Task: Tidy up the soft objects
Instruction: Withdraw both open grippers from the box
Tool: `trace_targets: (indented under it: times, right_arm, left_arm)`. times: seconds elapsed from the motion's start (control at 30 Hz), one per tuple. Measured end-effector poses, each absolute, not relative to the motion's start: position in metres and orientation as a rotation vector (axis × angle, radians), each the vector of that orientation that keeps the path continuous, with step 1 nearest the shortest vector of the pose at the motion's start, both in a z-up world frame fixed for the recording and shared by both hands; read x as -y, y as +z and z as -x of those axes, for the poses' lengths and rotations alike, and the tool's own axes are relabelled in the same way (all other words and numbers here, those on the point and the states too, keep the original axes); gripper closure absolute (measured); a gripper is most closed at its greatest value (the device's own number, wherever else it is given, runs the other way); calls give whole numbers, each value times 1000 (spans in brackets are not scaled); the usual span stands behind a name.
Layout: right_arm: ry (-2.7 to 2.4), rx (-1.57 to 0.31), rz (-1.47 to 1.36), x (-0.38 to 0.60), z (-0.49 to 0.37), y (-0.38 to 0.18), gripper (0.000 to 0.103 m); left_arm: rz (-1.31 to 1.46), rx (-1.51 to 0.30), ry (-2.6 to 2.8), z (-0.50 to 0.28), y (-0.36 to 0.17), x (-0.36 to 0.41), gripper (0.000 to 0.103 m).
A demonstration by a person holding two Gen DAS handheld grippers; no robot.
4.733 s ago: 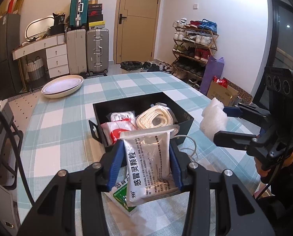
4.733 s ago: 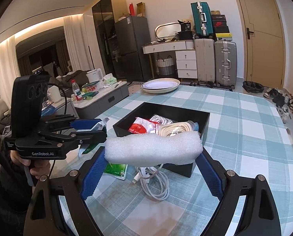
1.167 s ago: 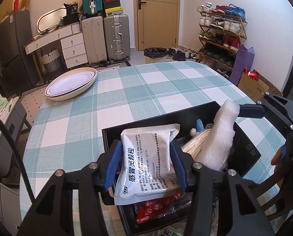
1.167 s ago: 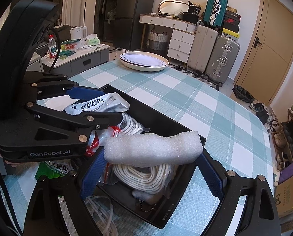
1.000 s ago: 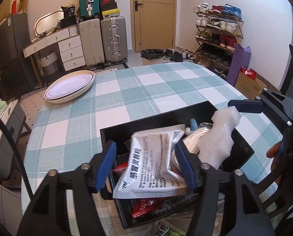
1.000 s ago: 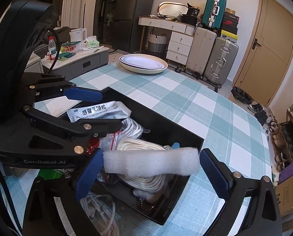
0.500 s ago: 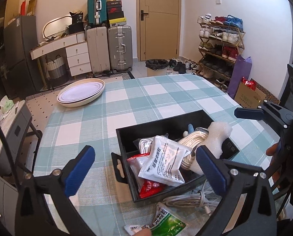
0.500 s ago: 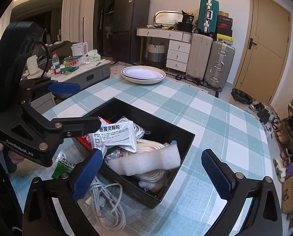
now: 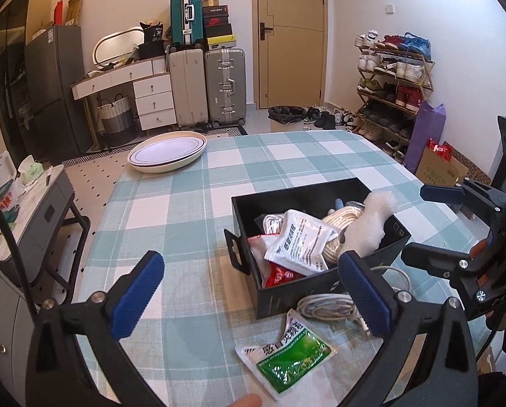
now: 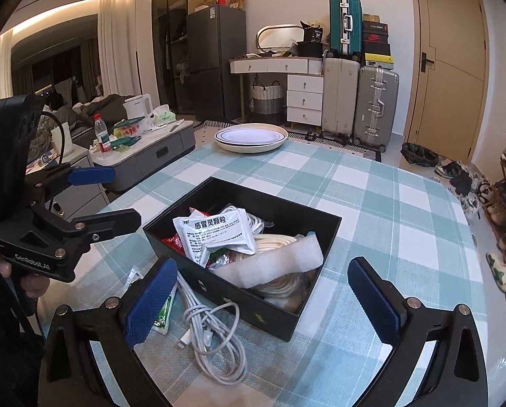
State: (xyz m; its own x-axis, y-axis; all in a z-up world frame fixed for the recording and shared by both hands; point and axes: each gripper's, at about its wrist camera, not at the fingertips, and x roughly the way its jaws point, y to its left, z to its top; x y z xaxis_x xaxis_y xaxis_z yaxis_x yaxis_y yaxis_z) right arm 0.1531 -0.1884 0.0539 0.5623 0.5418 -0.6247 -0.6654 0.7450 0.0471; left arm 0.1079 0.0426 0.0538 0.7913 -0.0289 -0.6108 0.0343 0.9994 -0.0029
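Hovering both sets of jaws over the counter right now, and neither is holding anything. My left gripper is spread as wide as it goes, blue pads far apart, with only checked cloth and the near end of the black box showing between them. My right gripper is standing just as wide, nothing between its pads either.

Stuff is sitting like this:

- The white medicine packet is lying inside the box on top of the pile, tilted, with a red packet peeking out from under it.
- The white foam piece is also in the box, resting on the coil of white rope and leaning against the wall nearest my right side.
- A green packet is lying flat on the counter outside the box, just in front of my left jaws. In the right view only a sliver of it is showing behind my left-hand pad.
- A bundle of white cable is lying on the counter too, touching the box's near wall.

Further off, an oval dish is sitting at the far end of the counter, well apart from everything else.
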Motion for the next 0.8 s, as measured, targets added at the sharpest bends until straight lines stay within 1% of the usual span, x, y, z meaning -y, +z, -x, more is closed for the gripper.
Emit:
trace_targets:
  times: [0.43,0.8]
  right_arm:
    - [731,-669,186,193,-125,39,1]
    - [725,-682,173,195,-119,31,1]
  left_arm:
    - [15,-679,-27,-82,33,-44,0]
    - [-7,-699,-18,-76,19,-42,0]
